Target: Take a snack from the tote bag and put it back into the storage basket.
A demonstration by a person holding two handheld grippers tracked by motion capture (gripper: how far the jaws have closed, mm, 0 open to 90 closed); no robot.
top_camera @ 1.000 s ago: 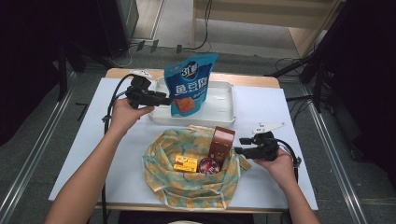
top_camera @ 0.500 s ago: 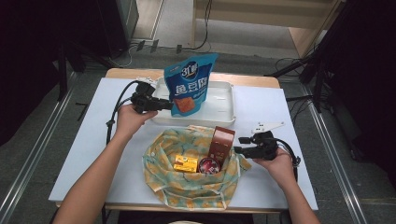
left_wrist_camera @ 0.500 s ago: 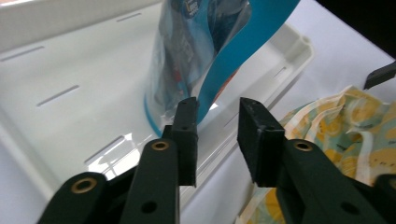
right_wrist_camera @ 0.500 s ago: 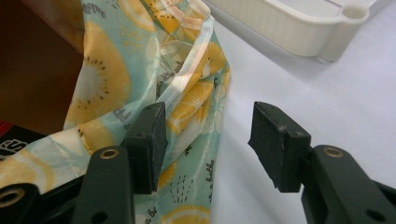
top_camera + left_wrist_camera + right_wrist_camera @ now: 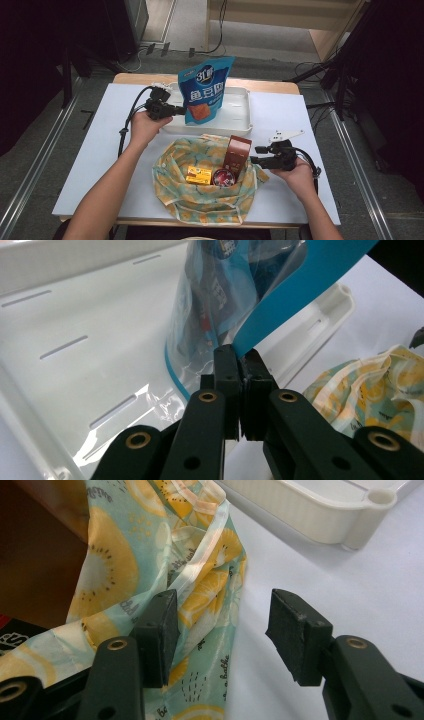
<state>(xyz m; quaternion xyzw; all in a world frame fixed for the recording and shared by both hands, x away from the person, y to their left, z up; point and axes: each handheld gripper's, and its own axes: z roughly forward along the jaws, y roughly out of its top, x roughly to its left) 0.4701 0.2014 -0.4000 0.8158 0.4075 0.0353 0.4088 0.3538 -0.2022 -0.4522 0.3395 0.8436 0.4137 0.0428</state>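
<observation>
Left claw point(image 5: 239, 371) pinches blue pouch point(image 5: 204, 90) (over tray point(image 5: 235, 116)); right claw point(image 5: 222, 630) gapes beside fruit-print bag point(image 5: 150, 555).

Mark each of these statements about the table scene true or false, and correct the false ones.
1. The left gripper is shut on the blue snack bag. True.
2. The blue snack bag lies flat on the fruit-print cloth bag. False: it stands upright in the white tray.
3. The right gripper is clamped on the brown box. False: its jaws are open, beside the cloth bag's edge.
4. A small yellow box lies in the cloth bag. True.
5. The white tray sits farther from the person than the cloth bag. True.
</observation>
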